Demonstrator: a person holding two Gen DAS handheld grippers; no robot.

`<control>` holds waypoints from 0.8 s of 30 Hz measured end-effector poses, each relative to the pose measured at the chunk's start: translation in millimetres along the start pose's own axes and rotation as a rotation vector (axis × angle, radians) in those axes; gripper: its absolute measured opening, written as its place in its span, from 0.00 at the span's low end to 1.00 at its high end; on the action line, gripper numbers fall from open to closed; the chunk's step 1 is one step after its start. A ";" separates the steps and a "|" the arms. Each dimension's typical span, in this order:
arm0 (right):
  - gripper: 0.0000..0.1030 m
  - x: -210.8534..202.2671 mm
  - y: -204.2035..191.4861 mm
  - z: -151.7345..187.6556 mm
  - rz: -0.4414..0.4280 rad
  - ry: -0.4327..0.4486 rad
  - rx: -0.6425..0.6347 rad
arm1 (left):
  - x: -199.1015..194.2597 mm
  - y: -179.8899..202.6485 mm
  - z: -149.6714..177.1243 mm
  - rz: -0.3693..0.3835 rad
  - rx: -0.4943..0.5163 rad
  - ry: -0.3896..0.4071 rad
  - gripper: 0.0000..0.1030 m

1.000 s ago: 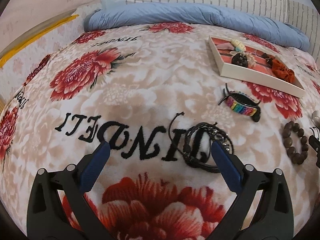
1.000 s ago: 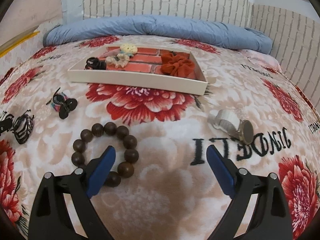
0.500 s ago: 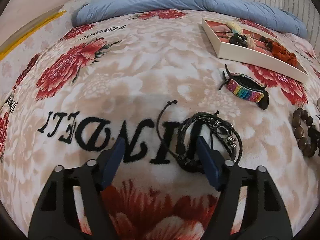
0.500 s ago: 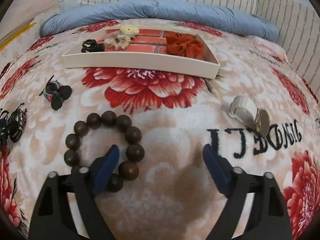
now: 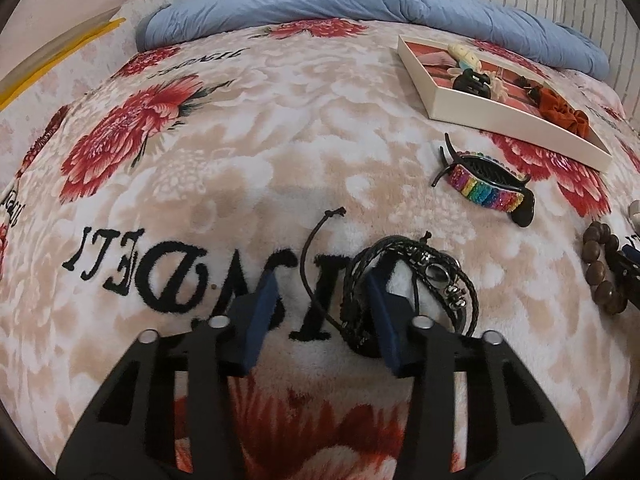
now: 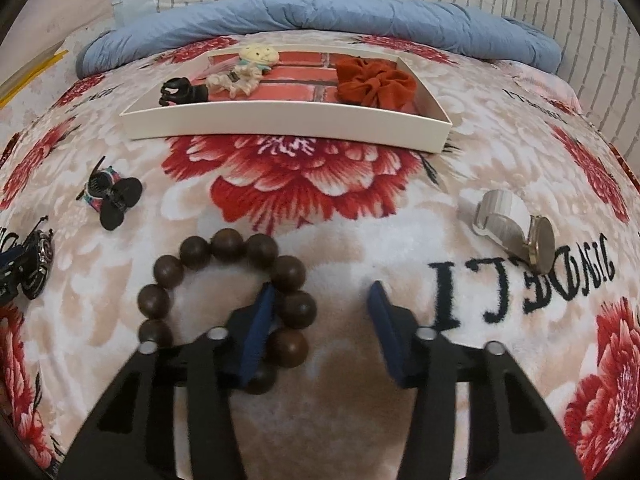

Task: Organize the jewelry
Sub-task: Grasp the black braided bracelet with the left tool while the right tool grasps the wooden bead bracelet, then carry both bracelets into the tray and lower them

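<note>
Jaws apparently straddling bracelet rim.

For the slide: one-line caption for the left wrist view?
Left gripper open, straddling one side of the black bracelet on the floral blanket.

left gripper: jaws part-open, low | right gripper: jaws part-open, low
</note>
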State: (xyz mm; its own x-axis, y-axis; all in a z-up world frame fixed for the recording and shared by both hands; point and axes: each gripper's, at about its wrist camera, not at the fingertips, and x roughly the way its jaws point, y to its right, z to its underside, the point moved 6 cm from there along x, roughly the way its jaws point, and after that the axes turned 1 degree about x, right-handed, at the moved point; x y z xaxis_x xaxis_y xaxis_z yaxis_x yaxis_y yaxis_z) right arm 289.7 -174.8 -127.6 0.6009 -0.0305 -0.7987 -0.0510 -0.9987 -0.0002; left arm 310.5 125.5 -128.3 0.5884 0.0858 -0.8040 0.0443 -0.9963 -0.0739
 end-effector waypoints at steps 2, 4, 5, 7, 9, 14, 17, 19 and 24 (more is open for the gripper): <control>0.36 0.0 -1.4 -0.3 -0.007 0.001 -0.002 | -0.7 0.4 -0.5 0.005 -0.001 0.003 0.28; 0.32 0.0 -2.0 -0.3 -0.011 0.003 -0.004 | -1.7 0.2 -0.6 0.007 -0.002 0.007 0.18; 0.31 -0.2 -2.2 -0.2 -0.013 0.004 -0.004 | -2.2 0.6 -0.5 0.012 -0.001 0.007 0.15; 0.26 0.2 -1.9 -0.4 -0.015 0.005 -0.004 | -2.9 0.8 -0.3 0.006 0.000 0.010 0.10; 0.23 0.1 -2.1 -0.3 -0.017 0.004 -0.004 | -3.2 0.8 -0.2 0.004 0.000 0.010 0.08; 0.22 -0.2 -2.3 -0.2 -0.023 0.006 -0.001 | -4.4 0.6 -0.1 0.000 0.000 0.016 0.08; 0.21 -2.1 -1.4 -0.7 -0.034 0.016 0.008 | -6.1 -0.2 -0.7 -0.002 -0.001 0.021 0.08; 0.19 -4.3 -0.7 -1.5 -0.045 0.023 0.014 | -8.0 -0.6 -1.4 0.000 -0.004 0.027 0.08; 0.18 -15.6 2.5 -9.4 -0.063 0.069 0.023 | -21.5 2.1 -9.0 0.002 -0.010 0.058 0.08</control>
State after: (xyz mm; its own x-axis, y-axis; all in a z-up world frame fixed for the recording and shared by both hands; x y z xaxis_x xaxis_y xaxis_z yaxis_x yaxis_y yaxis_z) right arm 287.7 -177.2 -109.4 0.6567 0.0290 -0.7536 -0.0293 -0.9975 -0.0639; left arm 305.3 121.5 -105.8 0.6342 0.0831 -0.7687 0.0507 -0.9965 -0.0660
